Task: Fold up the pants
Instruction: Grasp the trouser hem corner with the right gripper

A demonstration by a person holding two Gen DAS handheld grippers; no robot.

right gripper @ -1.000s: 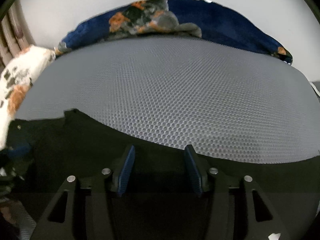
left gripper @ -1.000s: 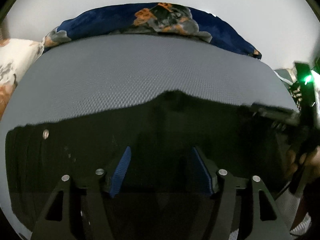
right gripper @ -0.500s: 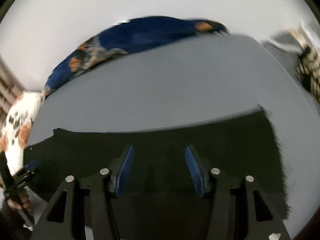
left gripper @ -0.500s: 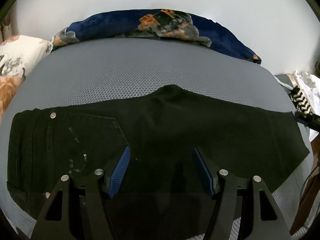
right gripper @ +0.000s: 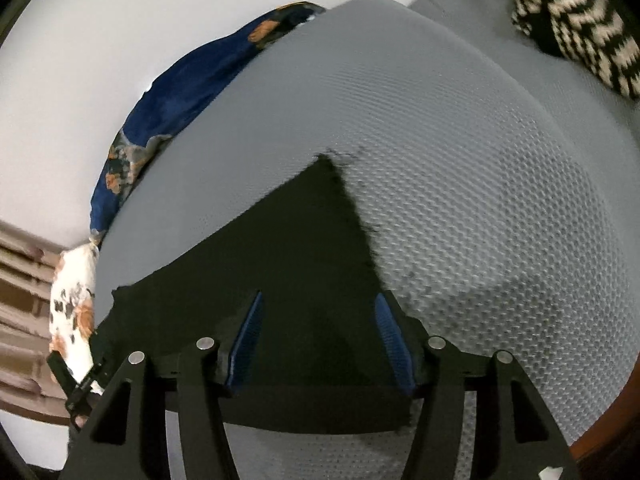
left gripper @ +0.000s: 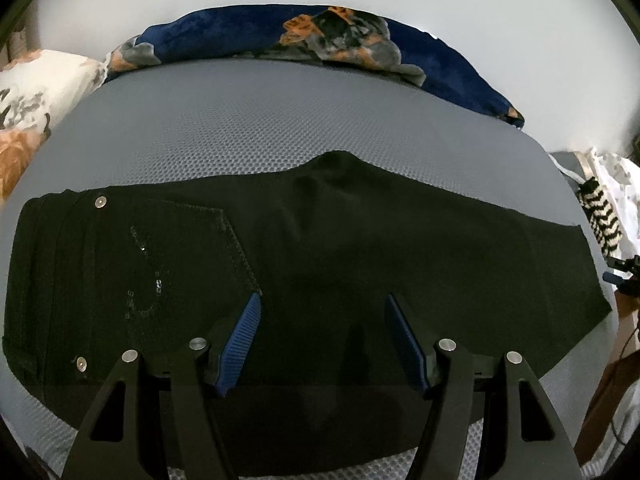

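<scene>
Black pants (left gripper: pixel 360 240) lie flat across the grey mesh mattress (left gripper: pixel 260 128), with the riveted waistband and a back pocket at the left and the leg end at the right. My left gripper (left gripper: pixel 322 298) hangs open over the middle of the pants with nothing between its blue pads. My right gripper (right gripper: pixel 320 295) is open above the frayed leg end (right gripper: pixel 304 248) and also holds nothing. Its right finger is level with the hem edge. The right gripper (left gripper: pixel 620 272) also shows small at the far right of the left wrist view.
A navy floral blanket (left gripper: pixel 280 40) lies bunched along the mattress's far edge by the white wall. A floral pillow (left gripper: pixel 36 92) sits at the left end. A black-and-white knitted item (right gripper: pixel 572 12) lies beyond the leg end. A brown wooden edge (right gripper: pixel 600 440) borders the mattress.
The pants have settled flat and spread out on the mattress. My right gripper has swept along them to the leg end and rolled. My left gripper has barely moved.
</scene>
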